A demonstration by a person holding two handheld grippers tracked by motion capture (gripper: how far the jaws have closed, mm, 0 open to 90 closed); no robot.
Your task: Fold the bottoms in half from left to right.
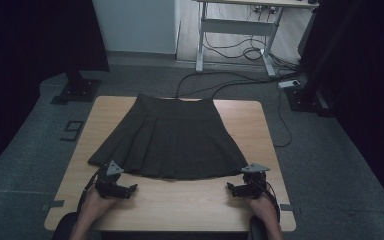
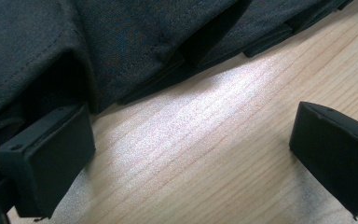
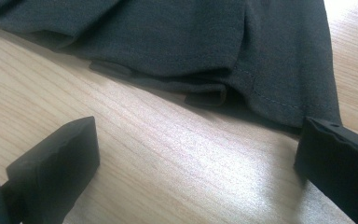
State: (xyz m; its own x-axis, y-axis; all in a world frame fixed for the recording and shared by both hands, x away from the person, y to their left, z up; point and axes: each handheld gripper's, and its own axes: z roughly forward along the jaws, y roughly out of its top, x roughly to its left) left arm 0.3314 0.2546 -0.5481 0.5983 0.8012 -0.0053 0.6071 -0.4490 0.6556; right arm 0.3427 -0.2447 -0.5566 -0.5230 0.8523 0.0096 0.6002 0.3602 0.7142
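Both grippers, left gripper (image 1: 116, 186) and right gripper (image 1: 247, 186), gape wide (nothing between), skirt (image 1: 170, 137) hem just beyond their fingertips.

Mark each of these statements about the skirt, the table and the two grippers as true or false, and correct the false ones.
1. The dark pleated skirt lies spread flat on the wooden table. True.
2. Its waistband faces the person. False: the hem is nearest the person and the waistband is at the far edge.
3. The left gripper is clamped on the hem. False: its fingers stand apart over bare wood.
4. The right gripper is open, near the skirt's right hem corner. True.
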